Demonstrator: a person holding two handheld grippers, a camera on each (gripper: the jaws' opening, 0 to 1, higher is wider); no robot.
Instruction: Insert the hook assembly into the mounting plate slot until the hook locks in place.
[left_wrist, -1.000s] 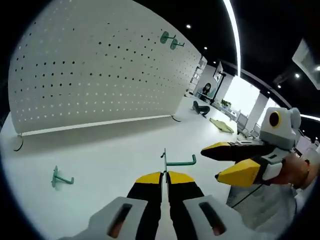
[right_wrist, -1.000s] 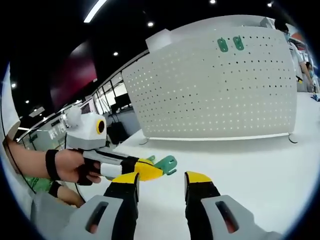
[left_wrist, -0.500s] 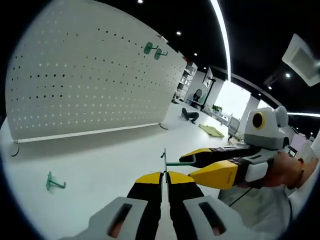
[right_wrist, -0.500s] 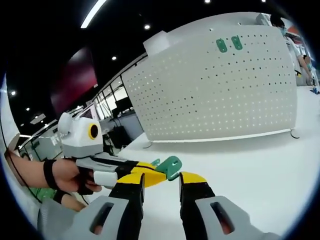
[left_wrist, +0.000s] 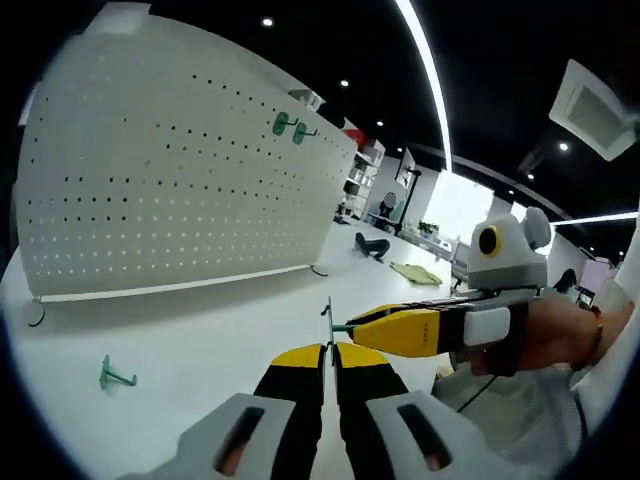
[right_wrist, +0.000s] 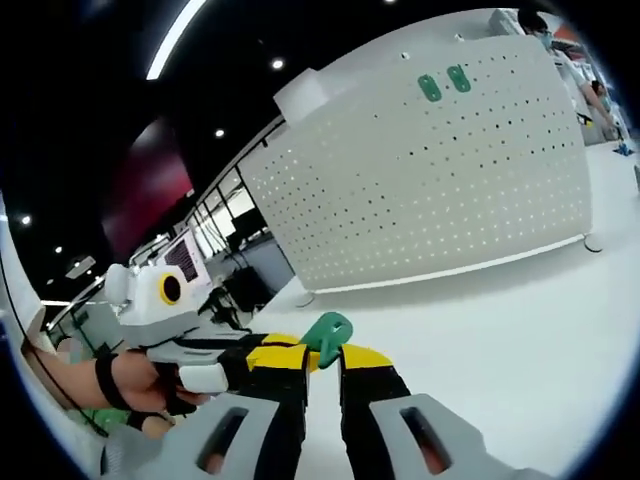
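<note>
In the left gripper view we see the left gripper (left_wrist: 329, 352) nearest the camera, its yellow-tipped jaws pressed together with no gap, pinching the thin upright stem of the green hook (left_wrist: 328, 316). The hook stands just above the jaw tips, its arm running off to the right. The right gripper (left_wrist: 352, 327) comes in from the right, held by a hand (left_wrist: 545, 335); its yellow jaws lie nearly closed around the arm of the hook, touching or almost touching it. We cannot tell whether they grip it firmly.

In the right gripper view we note the right gripper's own jaws almost together, with the hook's green plate end (right_wrist: 327, 331) showing just above and between the tips. The left gripper enters from the left, its yellow tip meeting the hook at the same spot.

Farther out, on the white table (left_wrist: 200, 330), a spare green hook (left_wrist: 114, 376) lies to the near left, well apart from both grippers.

At the far side stands the white pegboard (left_wrist: 170, 180), upright on the table. Two mounted green hooks (left_wrist: 289, 127) sit side by side near its upper right.
</note>
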